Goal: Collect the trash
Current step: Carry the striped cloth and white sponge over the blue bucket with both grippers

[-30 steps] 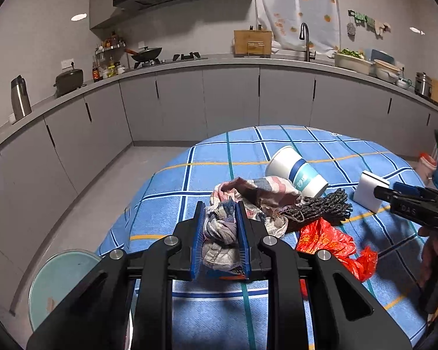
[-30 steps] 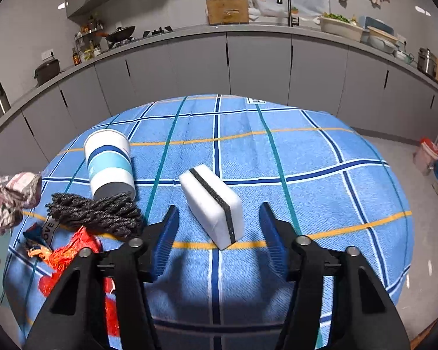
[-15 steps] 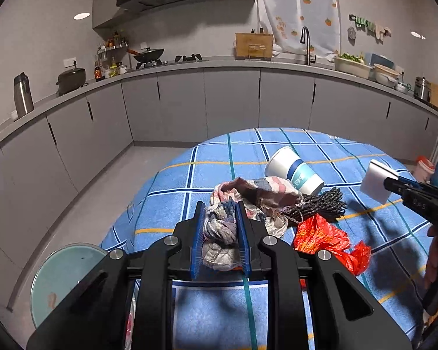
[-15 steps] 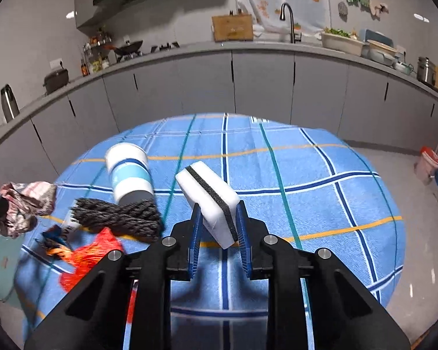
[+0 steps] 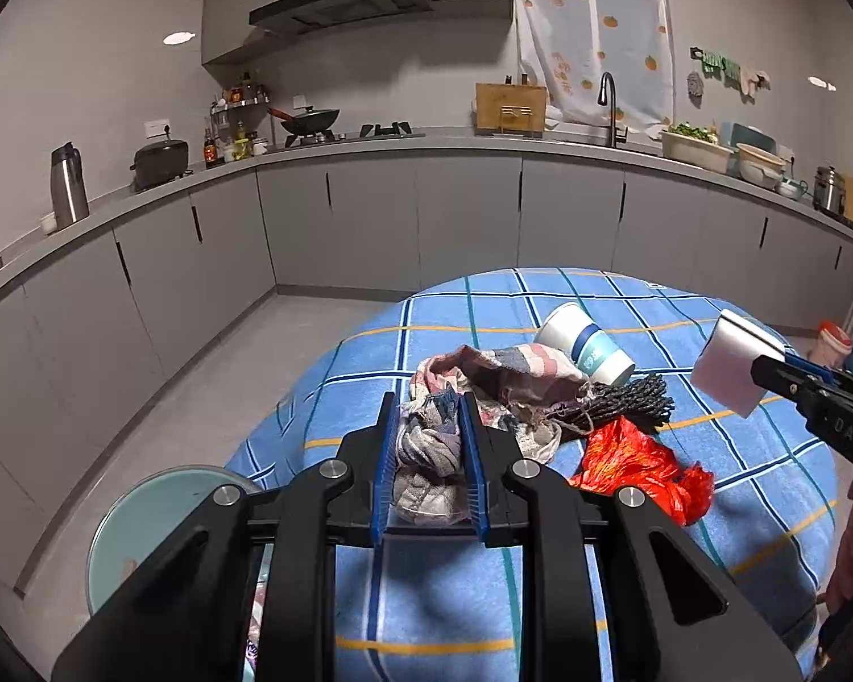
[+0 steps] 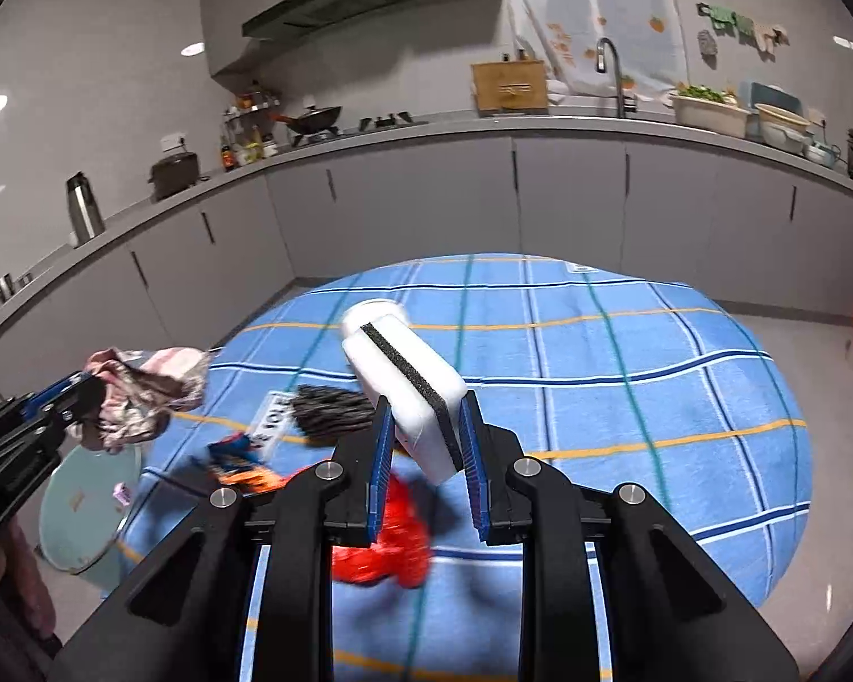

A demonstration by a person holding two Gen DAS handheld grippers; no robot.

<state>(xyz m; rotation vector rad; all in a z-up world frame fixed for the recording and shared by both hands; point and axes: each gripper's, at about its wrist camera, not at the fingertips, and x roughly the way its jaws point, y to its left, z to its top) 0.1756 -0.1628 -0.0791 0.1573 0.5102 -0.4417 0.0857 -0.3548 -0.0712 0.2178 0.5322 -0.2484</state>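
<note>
left gripper [image 5: 429, 457]: jaws clamped on a crumpled rag [image 5: 483, 392], bunched between the blue pads. right gripper [image 6: 423, 449]: jaws recently closing, now clamped on a white sponge [image 6: 404, 375] with a black stripe, lifted clear of the worktop [image 6: 625, 398]. the left wrist view alone shows the paper cup [image 5: 586, 341] lying on its side beside the dark rope bundle [image 5: 620, 403] and the red plastic bag [image 5: 642, 466]. the right wrist view alone shows a printed wrapper [image 6: 241, 454] on the cloth, blurred. pale green bin [image 5: 153, 523] stands on the floor beside the worktop. both grippers point downward.
</note>
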